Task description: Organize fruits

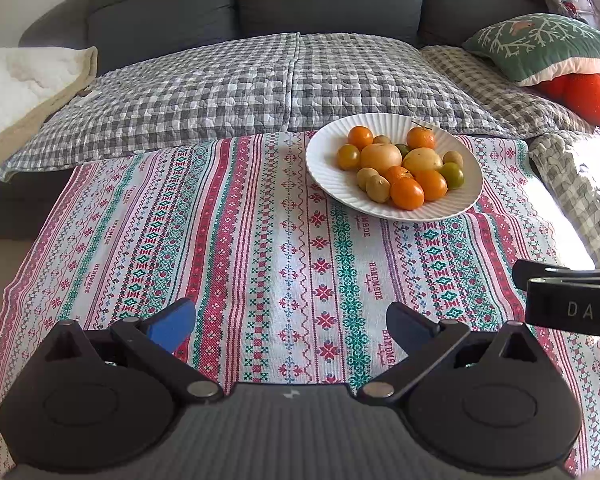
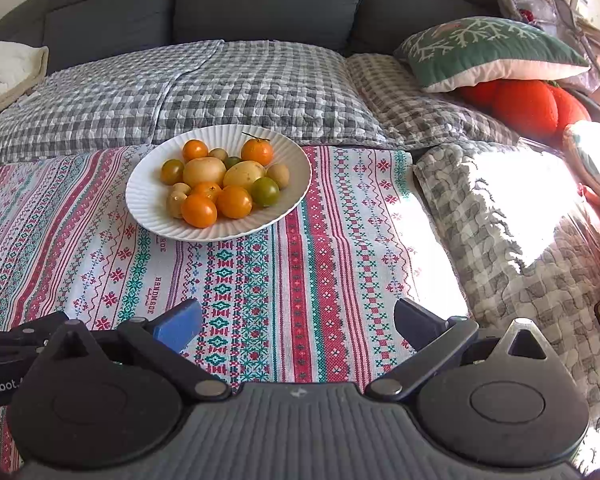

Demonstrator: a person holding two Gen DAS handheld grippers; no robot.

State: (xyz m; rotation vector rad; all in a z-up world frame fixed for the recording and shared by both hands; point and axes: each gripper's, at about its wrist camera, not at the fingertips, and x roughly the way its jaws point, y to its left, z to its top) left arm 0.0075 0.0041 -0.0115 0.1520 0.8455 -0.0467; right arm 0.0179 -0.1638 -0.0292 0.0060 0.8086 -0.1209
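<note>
A heap of round fruits (image 1: 400,168), orange, yellow and green, is held in a ribbed white plate (image 1: 328,176) set at the far edge of a woven patterned cloth (image 1: 260,260). Bare cloth lies before the left gripper (image 1: 290,326) and right gripper (image 2: 298,320), both spread wide and empty.
</note>
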